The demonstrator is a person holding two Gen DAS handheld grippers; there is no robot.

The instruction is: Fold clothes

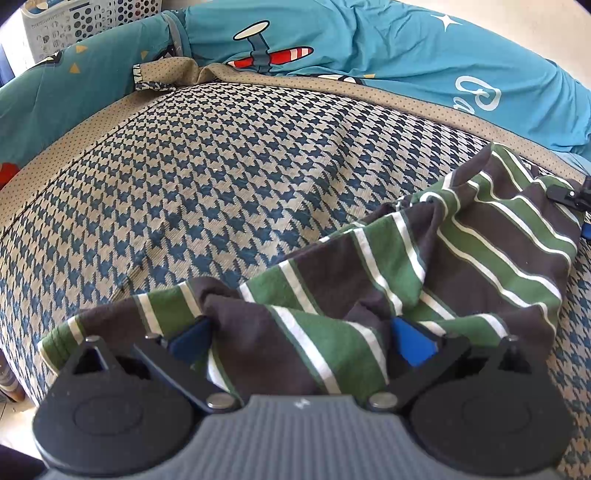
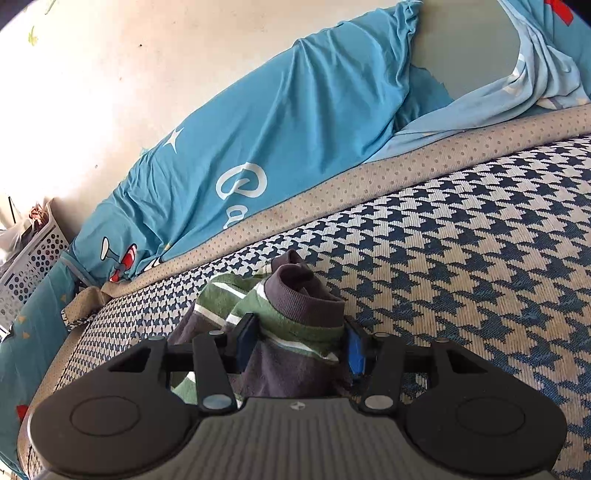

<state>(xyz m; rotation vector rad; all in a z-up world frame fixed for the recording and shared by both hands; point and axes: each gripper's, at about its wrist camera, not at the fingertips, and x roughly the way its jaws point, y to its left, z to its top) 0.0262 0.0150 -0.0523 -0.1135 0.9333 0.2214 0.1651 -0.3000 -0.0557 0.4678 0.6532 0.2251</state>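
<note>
A garment with green, dark grey and white stripes (image 1: 369,266) lies crumpled on a houndstooth mat (image 1: 221,177). My left gripper (image 1: 301,341) stands open very wide at the garment's near end. Cloth is bunched between its blue pads (image 1: 413,345) and reaches back to its body. At the garment's far end, my right gripper (image 2: 300,347) is shut on a gathered bunch of the striped garment (image 2: 295,321) just below its dark ribbed band (image 2: 306,291). In the left wrist view only a black tip of the right gripper (image 1: 570,195) shows, at the right edge.
A blue quilt with plane and star prints (image 1: 369,48) is heaped along the mat's far side against a pale wall (image 2: 110,74). A white perforated basket (image 1: 74,22) stands beyond the left corner. A dotted beige border (image 2: 369,181) edges the mat.
</note>
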